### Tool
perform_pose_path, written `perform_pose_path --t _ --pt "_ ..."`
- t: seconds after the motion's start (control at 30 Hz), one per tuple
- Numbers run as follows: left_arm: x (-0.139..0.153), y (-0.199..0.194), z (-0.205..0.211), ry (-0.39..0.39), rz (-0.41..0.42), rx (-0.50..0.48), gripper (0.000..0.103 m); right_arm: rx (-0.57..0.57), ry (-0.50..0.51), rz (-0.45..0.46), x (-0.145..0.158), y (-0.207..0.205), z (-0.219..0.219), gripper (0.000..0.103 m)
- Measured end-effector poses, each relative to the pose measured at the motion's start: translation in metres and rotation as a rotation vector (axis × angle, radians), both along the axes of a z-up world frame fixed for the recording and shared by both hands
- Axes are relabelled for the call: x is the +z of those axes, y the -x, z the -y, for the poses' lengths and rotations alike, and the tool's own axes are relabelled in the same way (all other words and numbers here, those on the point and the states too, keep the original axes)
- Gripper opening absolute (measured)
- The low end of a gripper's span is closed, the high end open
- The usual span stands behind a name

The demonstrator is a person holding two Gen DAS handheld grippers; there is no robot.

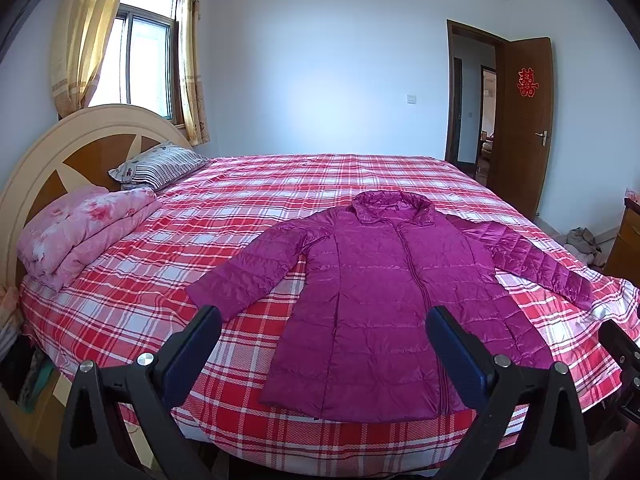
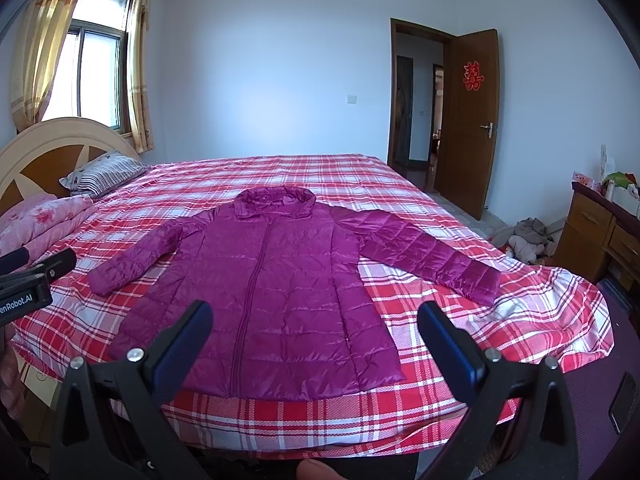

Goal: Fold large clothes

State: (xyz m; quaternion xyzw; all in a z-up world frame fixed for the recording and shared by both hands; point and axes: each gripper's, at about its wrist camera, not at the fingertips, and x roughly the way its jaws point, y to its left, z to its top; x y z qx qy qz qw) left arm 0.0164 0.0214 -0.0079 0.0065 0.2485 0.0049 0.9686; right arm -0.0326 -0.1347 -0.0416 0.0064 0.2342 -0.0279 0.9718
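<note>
A long magenta quilted jacket [image 1: 380, 304] [image 2: 276, 296] lies flat and zipped on the red plaid bed [image 1: 248, 196] [image 2: 440, 312], hood away from me, hem near the front edge, both sleeves spread outward. My left gripper [image 1: 324, 320] hangs open above the hem's left part, holding nothing. In the right wrist view my right gripper [image 2: 316, 316] is open too, over the hem's right part, nothing between its fingers. The left gripper's body [image 2: 28, 280] shows at that view's left edge.
A folded pink floral quilt [image 1: 80, 232] and a striped pillow [image 1: 160, 166] lie by the headboard [image 1: 52, 152] on the left. On the right are an open wooden door [image 2: 468, 120], a heap of clothes on the floor [image 2: 524, 240] and a wooden dresser [image 2: 600, 232].
</note>
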Motion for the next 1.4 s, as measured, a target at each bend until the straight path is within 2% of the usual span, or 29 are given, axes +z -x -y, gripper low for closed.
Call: perform_pose_path --t 1.07,1.27,1.4 --pt "-0.004 -0.005 -0.004 0.008 -0.007 0.010 0.102 0.014 -0.008 -0.018 -0.005 -0.003 -0.005 0.103" --pt "-0.018 -0.020 -0.002 -0.015 -0.014 0.005 0.102 0.020 -0.052 -0.030 -0.015 -0.018 0.017 0.103" --pt "-0.038 -0.043 0.000 -0.032 -0.034 0.003 0.102 -0.069 -0.102 -0.058 -0.035 -0.039 0.057 0.103"
